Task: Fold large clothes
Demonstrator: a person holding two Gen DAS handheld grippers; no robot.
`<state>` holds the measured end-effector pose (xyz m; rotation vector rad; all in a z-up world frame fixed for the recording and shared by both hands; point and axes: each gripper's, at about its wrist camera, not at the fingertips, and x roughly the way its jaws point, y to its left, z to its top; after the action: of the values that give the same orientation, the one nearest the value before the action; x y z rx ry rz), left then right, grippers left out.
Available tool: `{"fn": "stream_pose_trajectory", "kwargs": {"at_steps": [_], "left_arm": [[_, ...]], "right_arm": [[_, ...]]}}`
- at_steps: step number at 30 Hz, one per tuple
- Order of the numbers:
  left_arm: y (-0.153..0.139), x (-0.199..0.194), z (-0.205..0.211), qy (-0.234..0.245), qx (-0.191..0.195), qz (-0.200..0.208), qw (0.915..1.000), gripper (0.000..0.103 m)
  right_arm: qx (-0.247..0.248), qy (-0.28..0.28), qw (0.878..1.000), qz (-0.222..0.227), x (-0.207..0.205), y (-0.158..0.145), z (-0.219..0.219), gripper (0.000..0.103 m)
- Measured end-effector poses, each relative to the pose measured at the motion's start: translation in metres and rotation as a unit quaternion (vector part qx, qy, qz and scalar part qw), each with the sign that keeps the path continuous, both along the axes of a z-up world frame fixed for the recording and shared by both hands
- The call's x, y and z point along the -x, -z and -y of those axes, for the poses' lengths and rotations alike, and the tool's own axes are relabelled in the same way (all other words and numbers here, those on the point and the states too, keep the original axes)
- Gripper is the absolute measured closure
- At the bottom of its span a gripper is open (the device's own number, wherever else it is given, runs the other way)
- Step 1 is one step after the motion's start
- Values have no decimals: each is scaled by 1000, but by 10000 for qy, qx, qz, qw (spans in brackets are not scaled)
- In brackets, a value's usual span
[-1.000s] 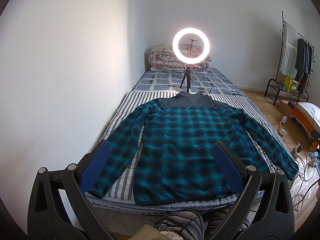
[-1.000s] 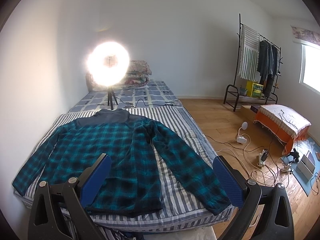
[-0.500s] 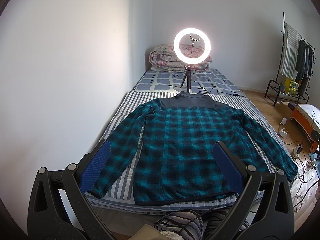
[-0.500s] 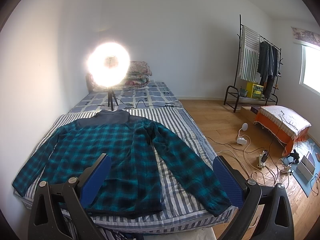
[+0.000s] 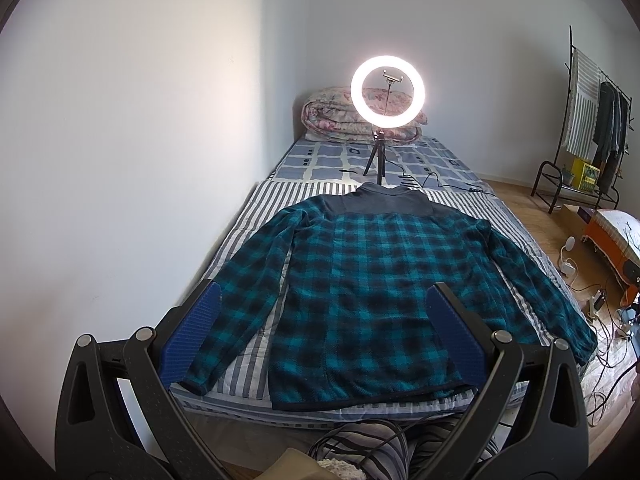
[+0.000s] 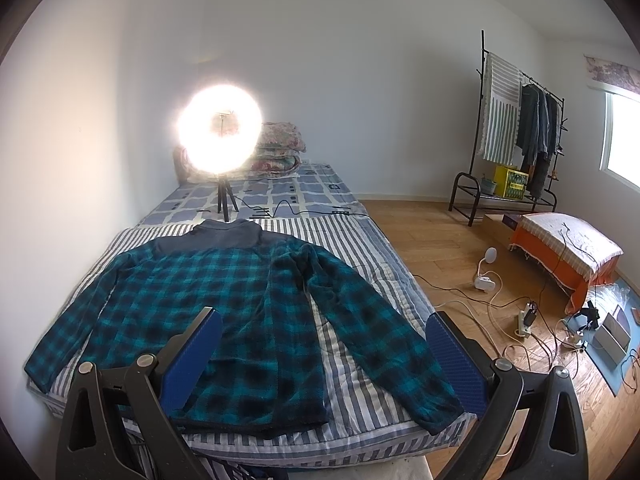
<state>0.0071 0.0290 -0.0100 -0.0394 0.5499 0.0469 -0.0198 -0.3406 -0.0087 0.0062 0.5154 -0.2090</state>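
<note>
Two tongs [image 5: 322, 328] [image 6: 324, 344] spread apart, empty, plaid jacket [image 5: 372, 280] flat on bed [image 6: 360, 420], no legible writing

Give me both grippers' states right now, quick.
Left gripper: open, holding nothing, above the plaid jacket.
Right gripper: open, holding nothing, also above the jacket.

The jacket [image 5: 372, 280] lies flat on the bed [image 5: 256, 364], ring light [image 5: 387, 92] behind, apparently on the bedding.
</note>
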Motion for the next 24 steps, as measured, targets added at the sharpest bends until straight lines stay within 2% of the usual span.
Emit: {"fn": "stream_pose_trajectory", "kwargs": {"at_steps": [24], "left_arm": [[9, 2, -25, -319, -60, 15, 9995, 0]], "right_arm": [[117, -205, 9997, 103, -10, -4, -19, 0]]}}
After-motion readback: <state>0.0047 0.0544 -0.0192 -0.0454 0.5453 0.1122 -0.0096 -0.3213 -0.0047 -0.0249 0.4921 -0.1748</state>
